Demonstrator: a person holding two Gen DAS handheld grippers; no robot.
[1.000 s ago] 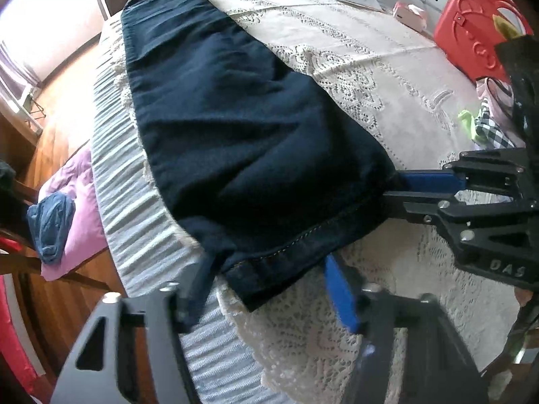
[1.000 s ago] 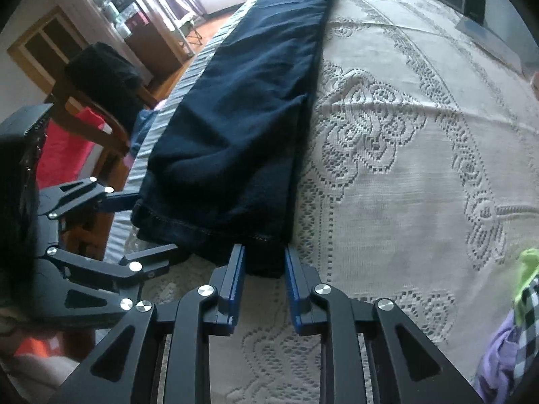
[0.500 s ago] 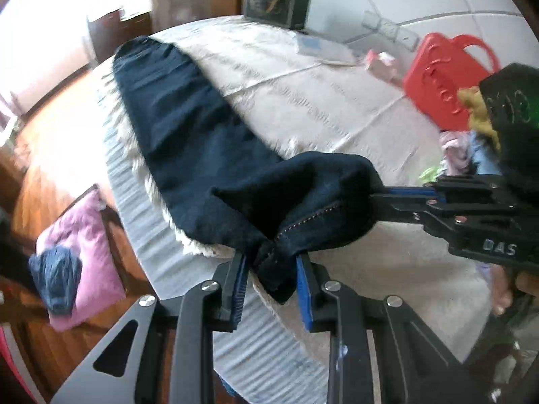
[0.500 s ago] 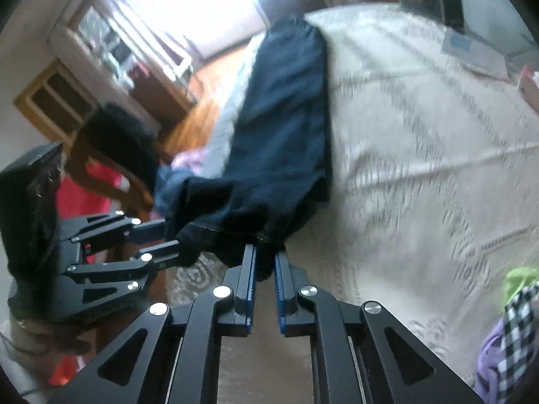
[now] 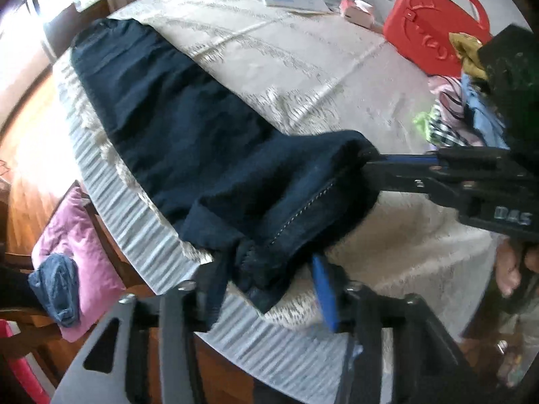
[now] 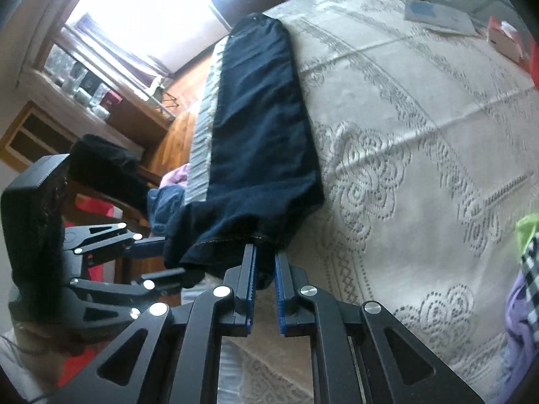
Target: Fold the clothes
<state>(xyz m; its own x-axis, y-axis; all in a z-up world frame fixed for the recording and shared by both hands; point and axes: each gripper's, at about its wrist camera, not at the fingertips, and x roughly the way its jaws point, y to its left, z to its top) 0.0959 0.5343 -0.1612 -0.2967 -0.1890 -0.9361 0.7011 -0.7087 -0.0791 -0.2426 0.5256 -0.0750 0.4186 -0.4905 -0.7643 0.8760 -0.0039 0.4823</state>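
Dark navy trousers (image 5: pixel 188 141) lie lengthwise along the left side of a lace-covered table (image 5: pixel 303 54); they also show in the right wrist view (image 6: pixel 259 128). The hem end is lifted off the cloth. My left gripper (image 5: pixel 269 286) has its fingers spread wide with the hem corner lying loose between them. My right gripper (image 6: pixel 264 262) is shut on the other hem corner and enters the left wrist view from the right (image 5: pixel 380 165). The left gripper shows at the left of the right wrist view (image 6: pixel 158 259).
A red plastic case (image 5: pixel 434 30) and a pile of mixed clothes (image 5: pixel 461 114) sit at the table's right. Papers and a pink box (image 5: pixel 357 10) lie at the far side. A chair with a pink cushion (image 5: pixel 77 259) stands left of the table edge.
The left gripper was shut on the hem half a second ago; its fingers have now opened wide. The right gripper stays shut on the hem and holds it raised.
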